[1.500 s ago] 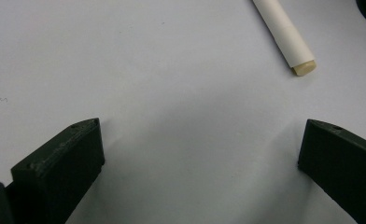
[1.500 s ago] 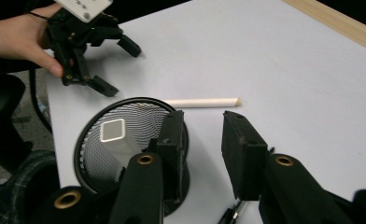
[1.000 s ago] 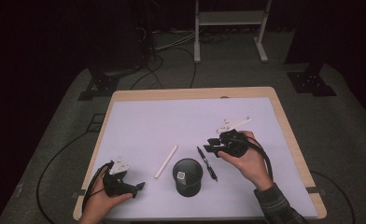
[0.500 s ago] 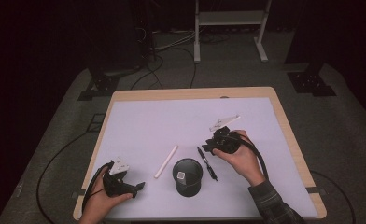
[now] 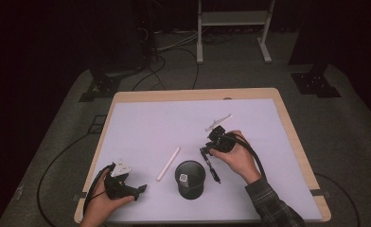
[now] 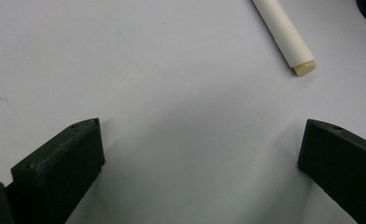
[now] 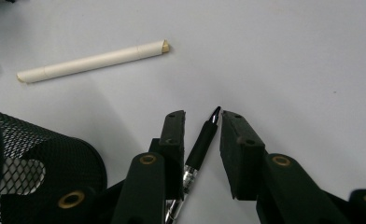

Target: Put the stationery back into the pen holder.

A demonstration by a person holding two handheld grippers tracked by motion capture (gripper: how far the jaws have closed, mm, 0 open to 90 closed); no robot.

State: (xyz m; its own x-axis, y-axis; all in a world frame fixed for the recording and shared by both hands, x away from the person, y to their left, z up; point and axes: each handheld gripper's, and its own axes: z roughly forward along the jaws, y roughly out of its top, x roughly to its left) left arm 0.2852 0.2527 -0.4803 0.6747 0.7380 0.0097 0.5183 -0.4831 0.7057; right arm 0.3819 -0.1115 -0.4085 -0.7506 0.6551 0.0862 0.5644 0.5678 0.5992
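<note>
A: Right gripper (image 7: 203,116) status?

B: Down on the table (image 5: 141,123), jaws narrow, straddling the black pen (image 7: 200,142). In the right gripper view the pen's grip section runs between the two pads, tip pointing away from the camera. A sliver of gap shows on each side, so I don't read it as clamped. Pads aren't pressing yet.

A: Pen position on the table?

B: High view: black pen lies flat on the white mat, just right of the black mesh cup (image 5: 190,179), roughly along the near-far direction. The right gripper sits over its far end, with the person's right hand (image 5: 238,158) wrapped around the gripper body.

A: Left gripper (image 5: 138,189)?

B: Parked near the front-left corner, held in the left hand (image 5: 101,205). Jaws wide apart in the left gripper view, bare mat between them, nothing held.

A: Anything else on the mat?

B: White marker (image 5: 168,163), lying diagonal, just left of the mesh cup and apart from it. Its end shows at the top of the left gripper view, well clear of those jaws. The cup stands upright with a small white label inside.
</note>
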